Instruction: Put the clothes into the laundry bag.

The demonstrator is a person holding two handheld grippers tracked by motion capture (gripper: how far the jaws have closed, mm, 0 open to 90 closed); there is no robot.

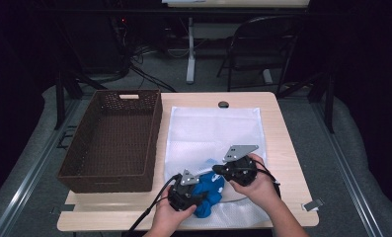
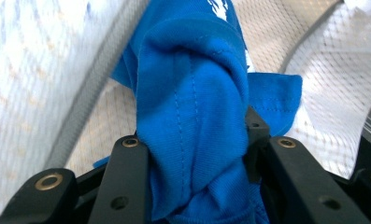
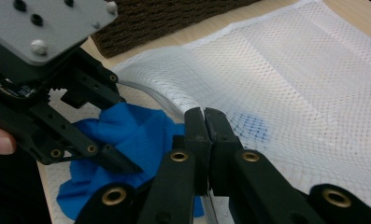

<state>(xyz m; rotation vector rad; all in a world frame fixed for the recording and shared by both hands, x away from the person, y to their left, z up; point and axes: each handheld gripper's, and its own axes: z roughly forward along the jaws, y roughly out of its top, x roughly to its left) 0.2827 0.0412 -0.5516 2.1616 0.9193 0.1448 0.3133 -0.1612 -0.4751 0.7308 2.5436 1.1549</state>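
Note:
A blue cloth lies bunched at the near open end of a white mesh bag spread on the table. My left gripper is shut on the cloth. In the left gripper view the blue cloth is squeezed between the jaws of the left gripper, with the mesh bag around it. My right gripper is shut on the bag's rim just above the cloth. In the right gripper view the right gripper pinches the mesh bag edge and lifts it. Beside it are the left gripper and the blue cloth.
A brown wicker basket stands on the left half of the wooden table, close beside the bag; the basket's wall is behind the bag in the right gripper view. A folding chair and cables are on the floor beyond the table.

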